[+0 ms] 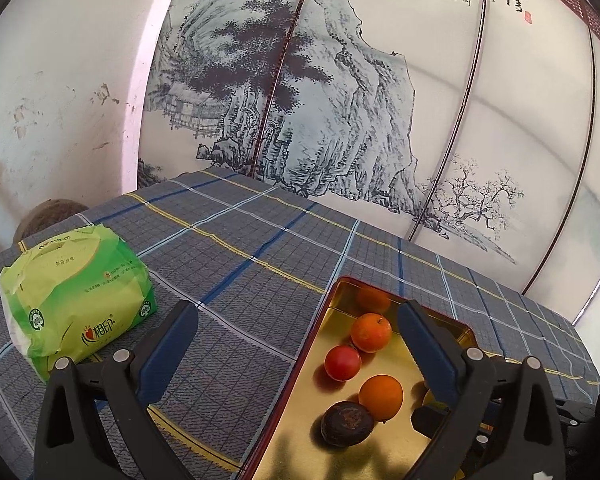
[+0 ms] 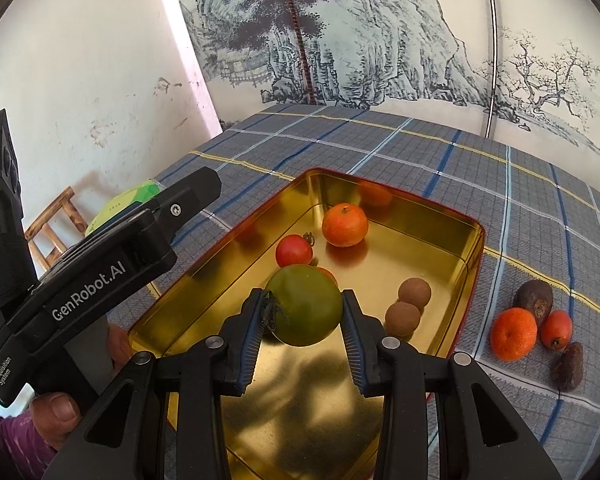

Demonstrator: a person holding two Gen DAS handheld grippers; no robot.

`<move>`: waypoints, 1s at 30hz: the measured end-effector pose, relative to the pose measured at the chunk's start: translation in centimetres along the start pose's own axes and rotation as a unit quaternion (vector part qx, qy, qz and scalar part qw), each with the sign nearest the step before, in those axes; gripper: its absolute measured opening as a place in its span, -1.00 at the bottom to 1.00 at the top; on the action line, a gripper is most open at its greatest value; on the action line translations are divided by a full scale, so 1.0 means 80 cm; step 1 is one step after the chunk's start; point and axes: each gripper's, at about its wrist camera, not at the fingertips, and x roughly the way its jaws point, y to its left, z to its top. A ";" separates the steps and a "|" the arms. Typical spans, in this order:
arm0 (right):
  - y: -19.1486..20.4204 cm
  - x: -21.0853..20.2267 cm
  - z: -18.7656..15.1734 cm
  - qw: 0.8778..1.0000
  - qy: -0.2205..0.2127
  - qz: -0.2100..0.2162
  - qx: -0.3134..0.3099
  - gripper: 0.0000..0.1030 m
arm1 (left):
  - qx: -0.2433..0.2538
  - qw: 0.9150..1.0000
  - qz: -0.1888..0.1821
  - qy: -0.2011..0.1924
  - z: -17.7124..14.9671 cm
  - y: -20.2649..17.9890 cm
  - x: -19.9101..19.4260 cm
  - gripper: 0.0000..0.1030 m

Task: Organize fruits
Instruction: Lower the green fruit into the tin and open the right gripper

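Note:
My right gripper (image 2: 302, 300) is shut on a green tomato (image 2: 305, 305), held just over the near part of a gold tray (image 2: 476, 240). In the tray lie an orange (image 2: 345, 225), a red tomato (image 2: 294, 251) and two brown longans (image 2: 414, 294). My left gripper (image 1: 300, 344) stands open and holds nothing, over the tray's left rim (image 1: 300, 364). The left wrist view shows two oranges (image 1: 371, 332), the red tomato (image 1: 342, 363) and a dark round fruit (image 1: 347, 424) inside the tray.
On the checked cloth right of the tray lie a dark fruit (image 2: 534, 298), an orange (image 2: 513, 334), a small red fruit (image 2: 556, 330) and a date (image 2: 567, 366). A green tissue pack (image 1: 76, 300) sits at the left. A painted wall backs the table; a wooden stool (image 2: 56, 232) stands beyond the left edge.

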 end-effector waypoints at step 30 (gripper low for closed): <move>0.005 0.013 0.002 1.000 0.000 0.013 0.002 -0.24 | -0.004 1.000 0.000 0.001 0.001 0.003 0.000 0.97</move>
